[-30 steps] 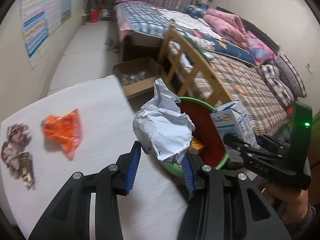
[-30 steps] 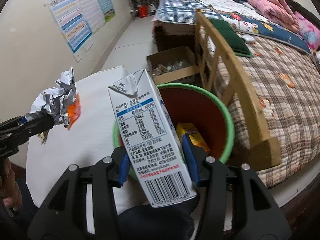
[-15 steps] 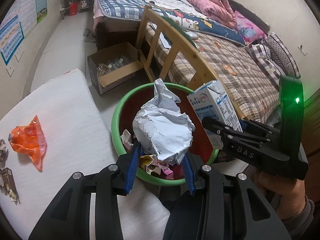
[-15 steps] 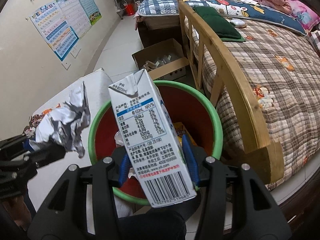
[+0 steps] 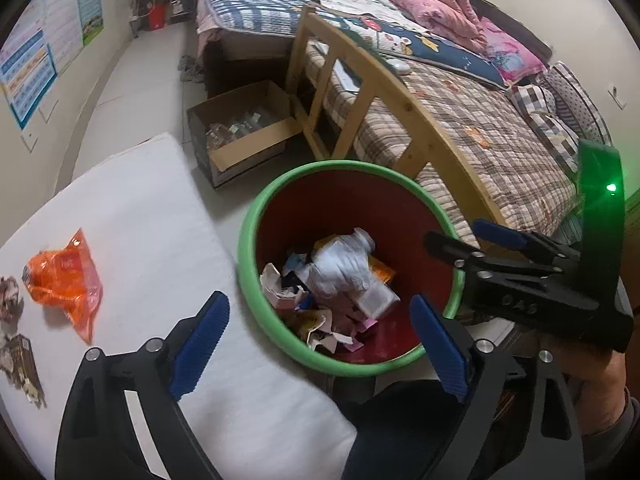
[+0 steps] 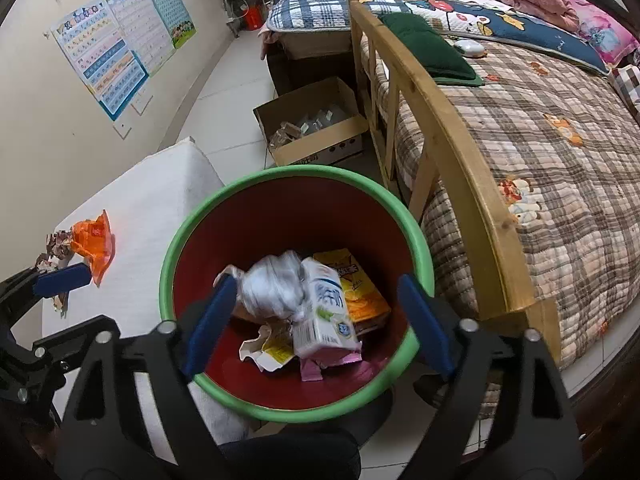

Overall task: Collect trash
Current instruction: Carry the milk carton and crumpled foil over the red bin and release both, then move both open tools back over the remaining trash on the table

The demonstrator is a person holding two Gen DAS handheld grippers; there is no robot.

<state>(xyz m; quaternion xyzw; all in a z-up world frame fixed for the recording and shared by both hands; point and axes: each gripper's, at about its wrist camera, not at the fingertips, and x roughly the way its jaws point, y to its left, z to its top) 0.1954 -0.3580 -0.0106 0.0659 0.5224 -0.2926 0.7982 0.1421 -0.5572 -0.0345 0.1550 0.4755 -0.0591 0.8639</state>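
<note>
You let go with both: the left gripper and right gripper were opening, empty, and the foil ball and milk carton had dropped into the bin.

Left gripper, right gripper opening, empty

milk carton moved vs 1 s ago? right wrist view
Yes. The milk carton has left the right gripper, whose jaws are opening, and dropped below the green rim of the bin onto the trash inside, beside the crumpled paper.
</note>
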